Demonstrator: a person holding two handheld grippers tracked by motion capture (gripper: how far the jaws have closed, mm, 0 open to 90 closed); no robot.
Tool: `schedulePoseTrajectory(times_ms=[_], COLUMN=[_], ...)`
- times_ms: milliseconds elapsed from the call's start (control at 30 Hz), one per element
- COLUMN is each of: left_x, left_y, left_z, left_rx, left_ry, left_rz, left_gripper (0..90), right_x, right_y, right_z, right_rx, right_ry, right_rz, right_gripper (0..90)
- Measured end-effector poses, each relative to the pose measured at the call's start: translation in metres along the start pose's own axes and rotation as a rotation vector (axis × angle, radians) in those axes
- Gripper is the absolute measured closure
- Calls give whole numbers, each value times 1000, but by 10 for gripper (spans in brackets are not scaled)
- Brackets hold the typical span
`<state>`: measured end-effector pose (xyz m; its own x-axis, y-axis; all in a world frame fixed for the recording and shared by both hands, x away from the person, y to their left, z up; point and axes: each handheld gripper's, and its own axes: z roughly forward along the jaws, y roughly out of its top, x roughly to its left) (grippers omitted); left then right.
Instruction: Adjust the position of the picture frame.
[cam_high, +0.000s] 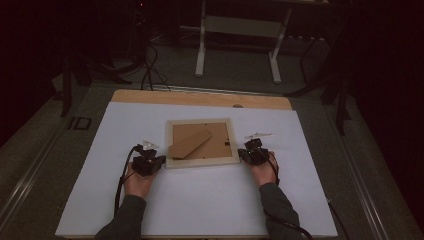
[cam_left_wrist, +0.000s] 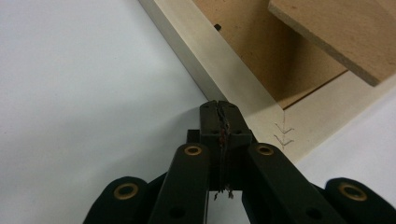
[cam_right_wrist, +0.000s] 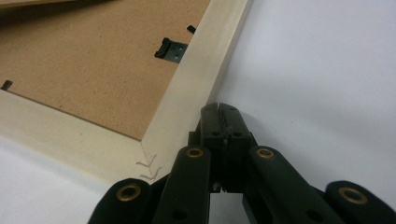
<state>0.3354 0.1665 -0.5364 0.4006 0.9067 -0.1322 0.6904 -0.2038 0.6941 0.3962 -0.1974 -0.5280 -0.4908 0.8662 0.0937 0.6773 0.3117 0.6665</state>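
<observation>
frame (cam_high: 202, 142) btwn grippers; sides free

A wooden table (cam_high: 200, 97) carries a white sheet (cam_high: 210, 200). A pale picture frame (cam_high: 202, 162) lies face down on it, near the middle.

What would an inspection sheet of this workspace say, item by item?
Surface: white board over a wooden table.
Job's things: picture frame lying back side up; brown stand flap on its backing.
Clutter: nothing seen.
Grippers: left tool shut, at the frame's left near corner; right tool shut, at the right near corner.
Cables: one trails from each tool; more on the floor.
Surroundings: dark room, white table legs behind.
</observation>
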Motion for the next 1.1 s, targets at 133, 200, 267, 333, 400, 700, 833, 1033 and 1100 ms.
schedulePoseTrajectory(times_ms=[133,200,267,333,400,700,833,1033,1100], left_x=[-2,-2,-2,-2,-2,-1,-2,-1,-1], left_y=[2,4,4,3,3,2,2,2,1], left_z=[1,1,1,2,2,2,2,2,2], left_rx=[9,15,18,14,13,2,2,1,-1], left_ry=[21,27,24,26,27,16,19,16,9], left_rz=[4,4,-1,-3,-3,-1,11,17,16], left_gripper=[900,900,900,900,900,900,900,900,900], right_x=[0,1,1,1,2,4,4,5,4], right_y=[0,0,-1,-3,-4,-8,-11,-14,-15], right_z=[0,0,-1,-1,-2,-5,-7,-9,-10], right_rx=[5,4,1,-3,-4,-10,-15,-18,-19], right_ry=[0,-6,-3,1,-6,-5,2,2,13], right_rz=[-3,-5,3,1,-2,-6,-3,4,16], right_gripper=[900,900,900,900,900,900,900,900,900])
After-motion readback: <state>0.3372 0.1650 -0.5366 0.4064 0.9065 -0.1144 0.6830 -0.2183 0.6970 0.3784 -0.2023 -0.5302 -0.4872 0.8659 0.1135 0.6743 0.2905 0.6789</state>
